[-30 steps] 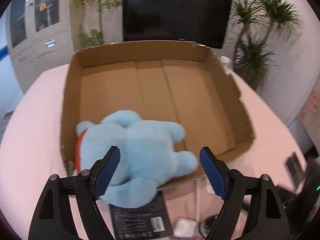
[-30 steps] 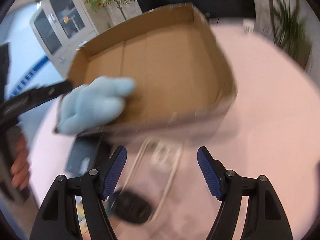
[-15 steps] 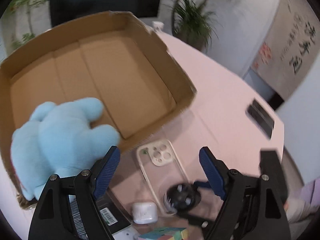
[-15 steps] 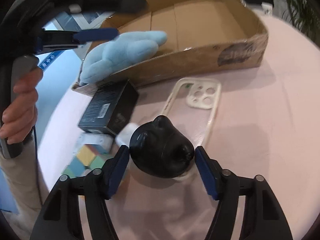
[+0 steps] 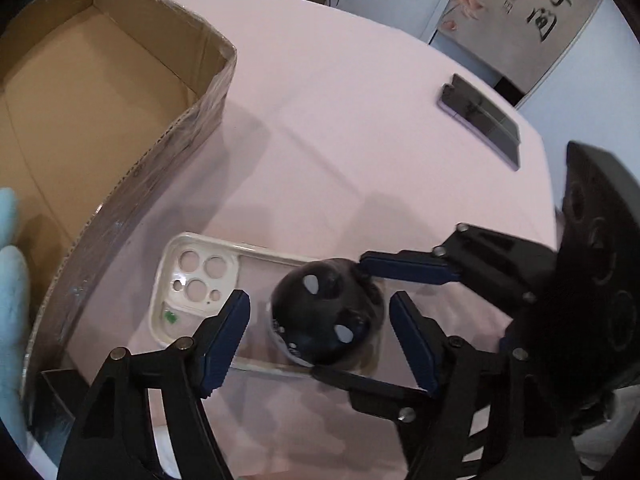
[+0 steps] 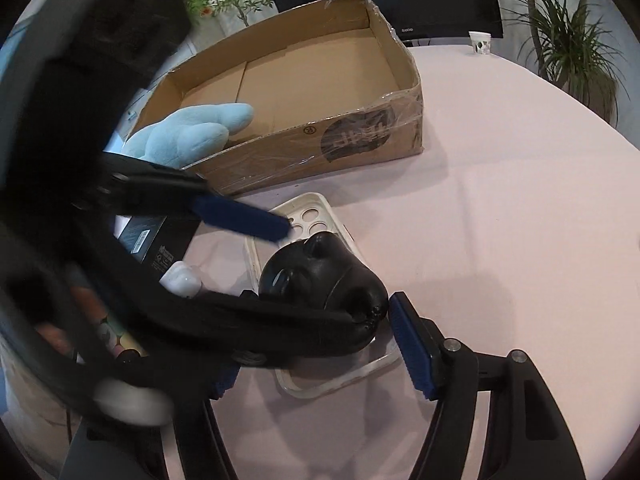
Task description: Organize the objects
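Left gripper [image 5: 318,334]: your blue-padded jaws stand wide apart above the black rounded toy head, holding nothing; the head sits between them and you touch neither side.
Right gripper [image 5: 344,320]: seen from your left wrist camera, its two blue fingers flank the head from the right, one at the upper edge, one at the lower edge. In the right wrist view one pad [image 6: 412,350] sits just beside the head; the other is hidden behind your left gripper's arm, so I cannot tell whether you have it clamped.
Black rounded toy head [image 6: 320,300]: rests on the clear, cream-rimmed phone case [image 5: 200,280], over the end away from the camera holes.
Phone case: flat on the pink table [image 5: 360,100], near the front wall of the brown cardboard box [image 6: 312,120].
Light-blue plush toy [image 6: 188,132]: lying inside the box at its left end, limbs up over the rim.
Black rectangular carton [image 6: 156,240]: on the table left of the case, a small white earbud case [image 6: 182,278] just beside it.
Dark phone [image 5: 480,120]: far side of the table, well apart from your work.
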`<state>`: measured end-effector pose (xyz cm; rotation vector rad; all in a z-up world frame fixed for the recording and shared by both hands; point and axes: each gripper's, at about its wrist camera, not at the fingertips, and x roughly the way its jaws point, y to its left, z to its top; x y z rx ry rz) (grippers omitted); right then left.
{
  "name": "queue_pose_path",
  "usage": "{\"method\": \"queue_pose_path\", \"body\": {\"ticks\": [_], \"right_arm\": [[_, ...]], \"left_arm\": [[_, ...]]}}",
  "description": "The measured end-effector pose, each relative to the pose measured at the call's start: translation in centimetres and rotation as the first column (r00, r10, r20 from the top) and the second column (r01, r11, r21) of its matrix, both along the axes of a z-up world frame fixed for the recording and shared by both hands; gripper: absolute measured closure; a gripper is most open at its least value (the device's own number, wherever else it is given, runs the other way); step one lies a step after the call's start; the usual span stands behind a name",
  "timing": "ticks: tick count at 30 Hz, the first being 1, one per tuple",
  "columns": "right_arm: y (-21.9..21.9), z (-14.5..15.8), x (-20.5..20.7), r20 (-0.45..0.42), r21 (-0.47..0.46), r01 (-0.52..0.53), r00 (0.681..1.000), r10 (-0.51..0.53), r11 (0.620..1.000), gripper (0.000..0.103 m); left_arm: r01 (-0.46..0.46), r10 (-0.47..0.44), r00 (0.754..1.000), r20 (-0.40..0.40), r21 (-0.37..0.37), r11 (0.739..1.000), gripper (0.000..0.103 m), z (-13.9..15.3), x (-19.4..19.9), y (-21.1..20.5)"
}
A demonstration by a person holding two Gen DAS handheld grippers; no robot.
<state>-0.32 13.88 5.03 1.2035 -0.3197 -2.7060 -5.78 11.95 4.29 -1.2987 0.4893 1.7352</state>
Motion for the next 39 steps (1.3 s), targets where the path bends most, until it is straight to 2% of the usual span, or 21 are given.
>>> {"method": "queue_pose_path", "body": {"ticks": [3,5,6,16,23,34,39], "right_arm": [[-0.1,0.2,0.1,-0.013,-0.005,-0.003,1.0,0.003,1.0,0.036],[-0.3,0.2,0.0,-0.014,0.009,-0.002,1.0,0.002,1.0,0.037],[-0.4,0.1,-0.2,-0.004,0.009,-0.003,1.0,0.003,1.0,0.037],[-0.6,0.1,-0.4,0.014,0.028,0.001,1.0,-0.002,1.0,0.037],[-0.9,0.3,-0.3,0.024,0.062,0.006,1.0,-0.008,0.998,0.037],[-1.8,2.8,0.4,-0.034,0.125,0.01,0.999,-0.006,0.992,0.037],[-2.1,4.4,0.3,-0.076,0.142,0.001,0.997,0.01,0.99,0.037]], "left_arm": [[-0.017,0.017,1.0,0.013,-0.009,1.0,0.035,-0.1,-0.2,-0.2],[-0.02,0.02,0.999,0.043,-0.004,1.0,0.045,-0.2,-0.3,-0.3],[-0.012,0.012,0.999,0.051,-0.001,1.0,0.047,-0.3,-0.1,-0.5],[0.0,0.001,1.0,0.03,-0.034,0.999,0.043,-0.7,0.0,-0.5],[0.008,-0.007,1.0,0.024,-0.028,1.0,0.044,-0.3,0.1,-0.8],[-0.003,0.004,1.0,-0.03,0.038,0.999,0.044,2.5,0.7,-1.4],[-0.032,0.037,0.997,-0.065,0.087,0.996,0.044,4.1,0.6,-2.1]]}}
